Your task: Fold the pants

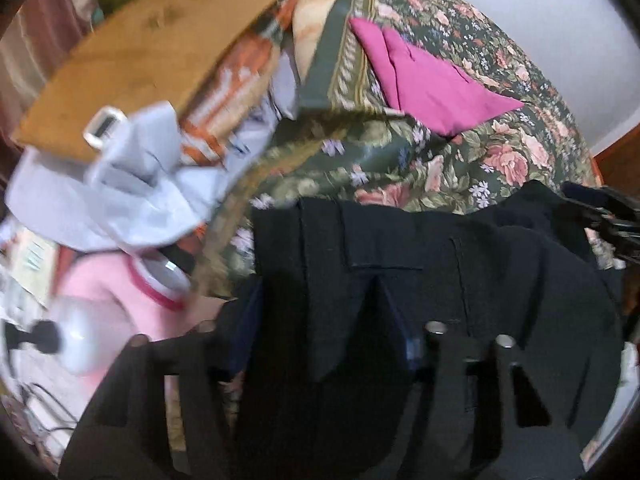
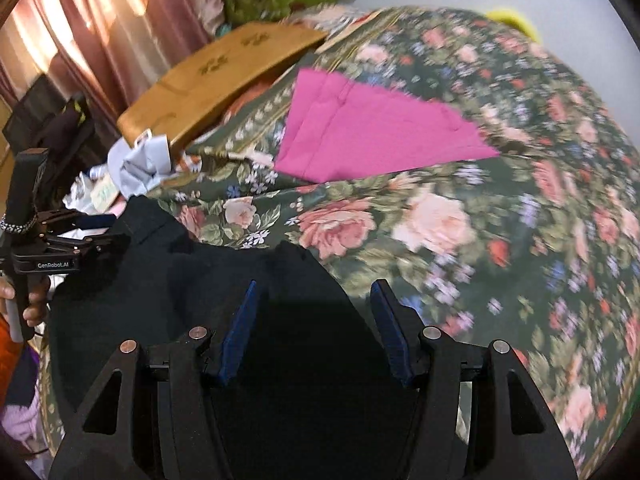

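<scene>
Black pants (image 1: 480,280) lie bunched at the near edge of a bed with a floral cover (image 1: 460,152), waistband and belt loops facing up. My left gripper (image 1: 320,292) points down at them, with a fold of the black cloth standing between its blue pads (image 1: 408,340); the jaws are still well apart. In the right wrist view this left gripper (image 2: 116,232) sits at the pants' (image 2: 160,280) far left corner, with a hand (image 2: 32,304) on its grip. My right gripper (image 2: 316,284) hovers open over the pants' right end, its pads (image 2: 240,328) apart over dark cloth.
A folded magenta garment (image 2: 360,136) lies further back on the bed cover (image 2: 480,220). A wooden board (image 2: 224,76) leans at the bed's left side, with crumpled pale blue cloth (image 2: 144,164) below it. Pink curtains (image 2: 80,32) hang at far left. Clutter and cables (image 1: 40,400) fill the floor.
</scene>
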Demonstrator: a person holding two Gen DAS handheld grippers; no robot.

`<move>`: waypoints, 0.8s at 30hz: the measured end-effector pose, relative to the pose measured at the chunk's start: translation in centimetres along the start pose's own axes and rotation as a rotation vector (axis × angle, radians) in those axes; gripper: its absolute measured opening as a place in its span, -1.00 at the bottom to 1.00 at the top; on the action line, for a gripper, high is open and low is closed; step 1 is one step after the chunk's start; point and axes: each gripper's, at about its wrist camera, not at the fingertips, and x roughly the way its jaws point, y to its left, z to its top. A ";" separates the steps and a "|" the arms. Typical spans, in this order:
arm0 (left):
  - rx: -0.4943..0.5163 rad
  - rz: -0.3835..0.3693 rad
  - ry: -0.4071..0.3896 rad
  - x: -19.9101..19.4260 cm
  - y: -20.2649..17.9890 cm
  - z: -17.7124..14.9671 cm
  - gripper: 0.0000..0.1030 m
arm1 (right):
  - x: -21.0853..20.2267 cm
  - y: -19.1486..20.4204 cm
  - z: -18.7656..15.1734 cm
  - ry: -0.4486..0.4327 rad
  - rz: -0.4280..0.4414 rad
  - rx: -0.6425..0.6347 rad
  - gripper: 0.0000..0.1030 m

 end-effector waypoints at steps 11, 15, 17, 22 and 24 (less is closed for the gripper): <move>0.110 0.060 -0.051 -1.0 -0.9 -1.2 -0.67 | 2.7 1.1 0.3 -0.010 -0.029 -0.057 -0.90; 0.147 0.164 -0.061 -0.8 -1.5 -2.1 -0.66 | 2.9 1.4 0.5 -0.006 -0.060 -0.067 -0.90; 0.166 0.200 -0.060 -0.5 -2.1 -2.3 -0.65 | 2.5 1.7 0.5 -0.005 -0.076 -0.078 -0.87; 0.197 0.254 -0.069 -2.8 -3.5 -2.8 -0.58 | -2.2 2.0 -0.2 -0.062 -0.063 -0.069 -0.81; 0.202 0.245 -0.103 -4.7 -4.0 -3.4 -0.44 | -4.7 2.1 -1.0 -0.102 -0.072 -0.079 -0.81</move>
